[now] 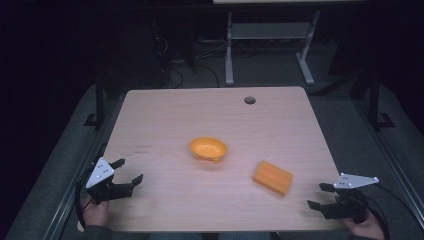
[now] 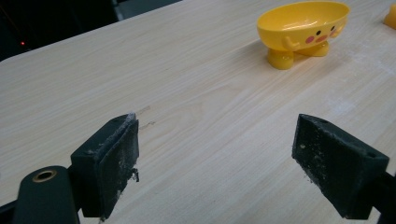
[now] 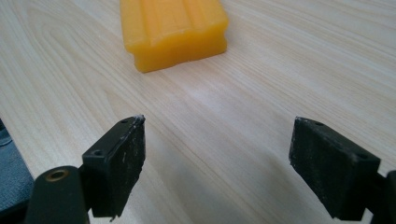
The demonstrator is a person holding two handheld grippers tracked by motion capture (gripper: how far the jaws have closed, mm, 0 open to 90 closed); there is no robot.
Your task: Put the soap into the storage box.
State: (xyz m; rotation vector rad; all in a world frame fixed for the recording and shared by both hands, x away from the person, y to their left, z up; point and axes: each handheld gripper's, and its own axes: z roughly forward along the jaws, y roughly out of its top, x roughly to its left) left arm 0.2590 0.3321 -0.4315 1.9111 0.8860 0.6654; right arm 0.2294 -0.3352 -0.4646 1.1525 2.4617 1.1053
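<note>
Wooden table lies bare around our wide-apart left gripper and right gripper, near its front edge; orange block and yellow bowl ahead.

Bare wood lies ahead of both grippers on the pale wooden table. Only the yellow footed plastic bowl and the orange rectangular block, well apart, interrupt the surface.

bowl: 1 (yellow, duck-faced) | orange block: 1 | table: 1
</note>
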